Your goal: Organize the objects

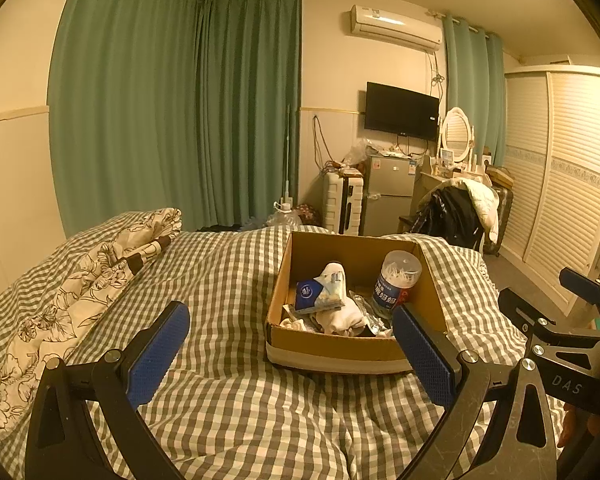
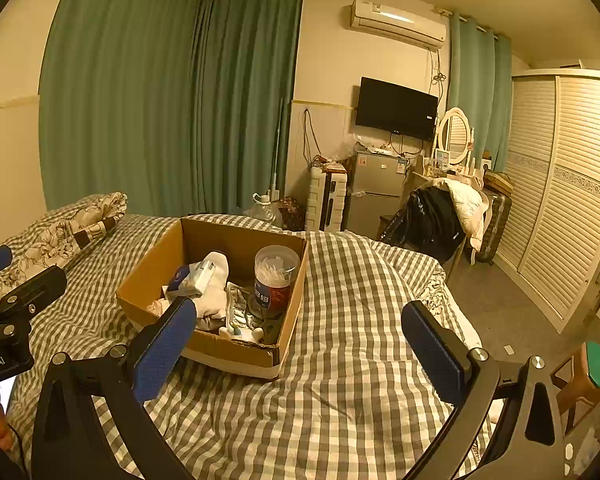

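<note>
One box (image 1: 332, 350) — two tools gaping, perhaps empty.

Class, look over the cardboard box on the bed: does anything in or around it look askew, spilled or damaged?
Nothing spilled or damaged. The cardboard box sits at an angle on the checked bedcover; the cotton swab jar stands upright among loosely heaped socks.

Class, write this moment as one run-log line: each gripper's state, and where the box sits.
left gripper: open, empty | right gripper: open, empty | cardboard box: on checked bed, holds cotton-swab jar, white sock
</note>
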The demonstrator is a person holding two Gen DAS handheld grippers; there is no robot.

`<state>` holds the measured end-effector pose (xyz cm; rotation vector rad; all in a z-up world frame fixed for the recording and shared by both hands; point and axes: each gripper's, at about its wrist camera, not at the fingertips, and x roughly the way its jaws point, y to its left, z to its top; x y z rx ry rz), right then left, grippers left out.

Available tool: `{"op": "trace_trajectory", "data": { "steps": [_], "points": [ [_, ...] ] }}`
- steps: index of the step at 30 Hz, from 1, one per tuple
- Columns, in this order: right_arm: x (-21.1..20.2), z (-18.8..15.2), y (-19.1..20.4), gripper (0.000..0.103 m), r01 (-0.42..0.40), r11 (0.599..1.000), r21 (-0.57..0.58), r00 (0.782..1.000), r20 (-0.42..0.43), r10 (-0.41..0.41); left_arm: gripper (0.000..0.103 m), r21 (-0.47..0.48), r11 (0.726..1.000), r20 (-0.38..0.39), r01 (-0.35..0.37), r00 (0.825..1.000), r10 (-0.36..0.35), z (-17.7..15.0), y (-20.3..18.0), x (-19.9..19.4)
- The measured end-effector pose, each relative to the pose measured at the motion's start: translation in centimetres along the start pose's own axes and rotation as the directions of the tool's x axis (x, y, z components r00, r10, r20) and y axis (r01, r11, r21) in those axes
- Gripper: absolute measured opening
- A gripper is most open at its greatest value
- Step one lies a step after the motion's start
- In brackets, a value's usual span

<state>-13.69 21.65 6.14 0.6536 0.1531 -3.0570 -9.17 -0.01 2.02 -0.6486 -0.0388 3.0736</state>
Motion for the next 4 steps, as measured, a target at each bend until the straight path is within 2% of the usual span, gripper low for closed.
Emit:
{"op": "trace_trajectory", "data": {
  "steps": [4],
  "points": [
    [0.07,0.04,-0.06,0.103,0.0,1.0,-0.001,1.0,-0.002,0.0,0.103,0.001,1.0,0.002,-0.007,1.0,0.007,-0.05,0.06,0.07]
  ]
}}
